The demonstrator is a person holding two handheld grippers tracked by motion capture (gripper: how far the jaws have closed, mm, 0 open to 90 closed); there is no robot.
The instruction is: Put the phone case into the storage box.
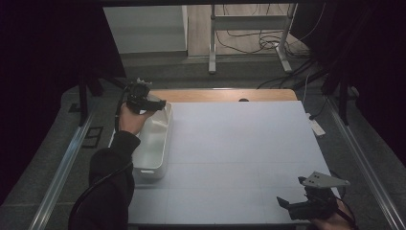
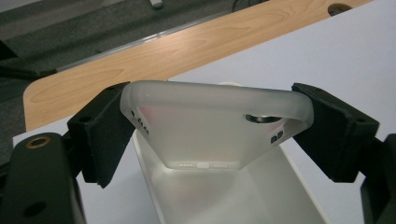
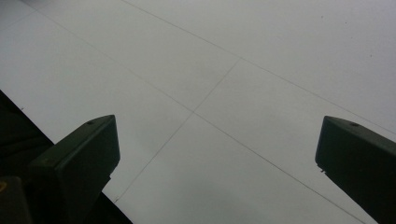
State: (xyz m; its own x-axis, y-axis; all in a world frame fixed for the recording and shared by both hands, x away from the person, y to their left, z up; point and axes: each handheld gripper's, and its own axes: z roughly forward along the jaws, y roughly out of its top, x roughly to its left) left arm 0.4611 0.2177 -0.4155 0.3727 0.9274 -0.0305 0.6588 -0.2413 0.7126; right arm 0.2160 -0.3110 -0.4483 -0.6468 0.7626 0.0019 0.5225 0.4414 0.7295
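Pale counter (image 1: 239, 143), dim room | your left gripper (image 2: 205, 135) jaws clamp the frosted phone case (image 2: 210, 126) across its width, directly over the white bin (image 2: 243, 205) | long axis points down into it | right gripper (image 3: 215, 163) jaws wide, empty, well apart.

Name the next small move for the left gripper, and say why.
Probably lower it a little, then open. The left gripper clamps a translucent phone case by its edges, directly above the white bin and not yet inside it.
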